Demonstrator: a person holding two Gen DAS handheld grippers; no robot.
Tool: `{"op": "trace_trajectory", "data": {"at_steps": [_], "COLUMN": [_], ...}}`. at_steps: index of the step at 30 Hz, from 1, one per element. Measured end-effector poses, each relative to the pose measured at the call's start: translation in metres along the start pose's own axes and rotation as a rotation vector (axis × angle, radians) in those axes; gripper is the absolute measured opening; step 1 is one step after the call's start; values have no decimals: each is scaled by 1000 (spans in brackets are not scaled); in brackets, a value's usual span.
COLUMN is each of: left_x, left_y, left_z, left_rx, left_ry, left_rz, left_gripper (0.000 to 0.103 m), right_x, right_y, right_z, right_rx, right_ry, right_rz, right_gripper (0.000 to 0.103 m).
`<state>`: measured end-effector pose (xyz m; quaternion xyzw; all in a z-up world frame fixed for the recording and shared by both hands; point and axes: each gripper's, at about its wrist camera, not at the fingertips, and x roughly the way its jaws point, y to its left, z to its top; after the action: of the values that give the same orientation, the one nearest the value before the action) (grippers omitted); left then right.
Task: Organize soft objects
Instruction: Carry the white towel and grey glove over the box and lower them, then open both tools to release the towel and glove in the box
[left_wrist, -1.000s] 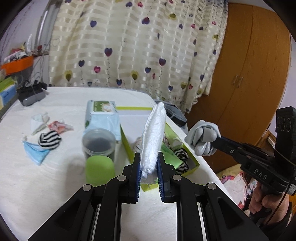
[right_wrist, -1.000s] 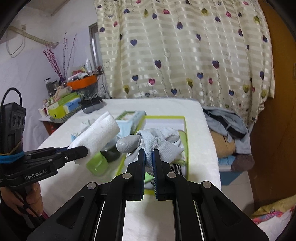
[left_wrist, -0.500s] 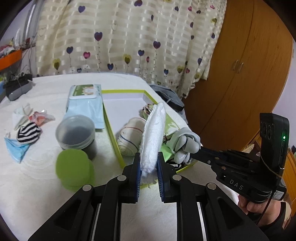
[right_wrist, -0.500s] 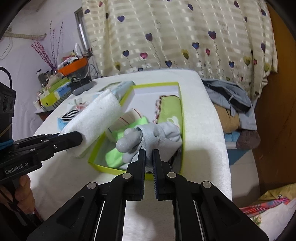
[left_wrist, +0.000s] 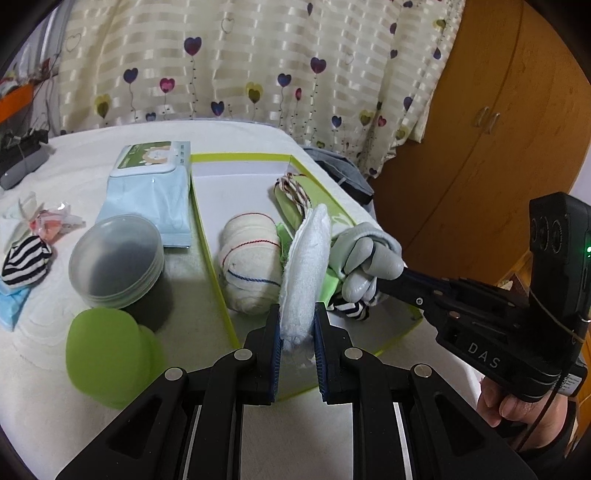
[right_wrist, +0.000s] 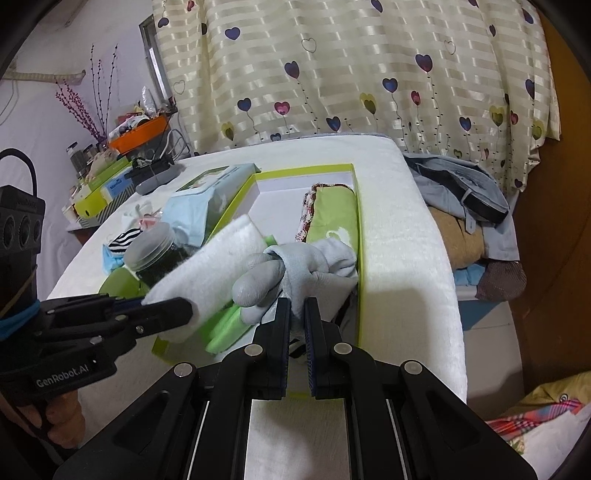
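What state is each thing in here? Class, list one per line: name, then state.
Left tool: shut on white towel, over the box.
Right tool: shut on grey glove.
Green box: open, partly filled.
Jar: lidded, upright.
Wipes pack: closed, lying flat.
Striped sock: balled, outside box.

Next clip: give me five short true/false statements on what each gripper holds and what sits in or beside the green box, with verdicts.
1. The left gripper is shut on a white towel. True.
2. The right gripper is empty. False: it is shut on a grey glove.
3. A cream rolled sock lies inside the green box. True.
4. The wet wipes pack lies inside the box. False: it lies outside, beside its wall.
5. The black-and-white striped sock on the table lies outside the box. True.
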<state>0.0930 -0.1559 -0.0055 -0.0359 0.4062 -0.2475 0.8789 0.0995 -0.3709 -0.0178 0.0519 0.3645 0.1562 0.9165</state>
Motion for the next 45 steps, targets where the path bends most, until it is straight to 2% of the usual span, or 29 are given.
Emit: {"op": "trace_trajectory", "data": {"at_steps": [13, 21, 25, 28, 30, 31, 32, 45], "left_x": [14, 14, 9, 6, 1, -2, -5, -48], "left_y": [-1, 0, -2, -2, -2, -3, -3, -13], "left_z": [12, 12, 8, 6, 3, 3, 2, -10], "left_rx": [-1, -9, -9, -11, -10, -8, -6, 21], "left_ry": [-2, -4, -9, -10, -18, -21, -25, -93], "left_rz": [21, 22, 18, 17, 15, 13, 10, -7], "left_gripper": [15, 15, 15, 16, 17, 18, 18, 19], "right_x": [17, 16, 9, 1, -6, -9, -13, -47], "right_y": [-4, -5, -1, 4, 7, 8, 10, 25], "right_z": [20, 19, 11, 6, 3, 2, 1, -2], "right_rx": [0, -2, -13, -27, -35, -37, -38, -22], "right_ry": [4, 28, 31, 27, 21, 17, 9, -52], "right_rz": [4, -6, -24, -33, -42, -44, -45, -63], "right_gripper": [8, 9, 18, 20, 29, 38, 43, 43]}}
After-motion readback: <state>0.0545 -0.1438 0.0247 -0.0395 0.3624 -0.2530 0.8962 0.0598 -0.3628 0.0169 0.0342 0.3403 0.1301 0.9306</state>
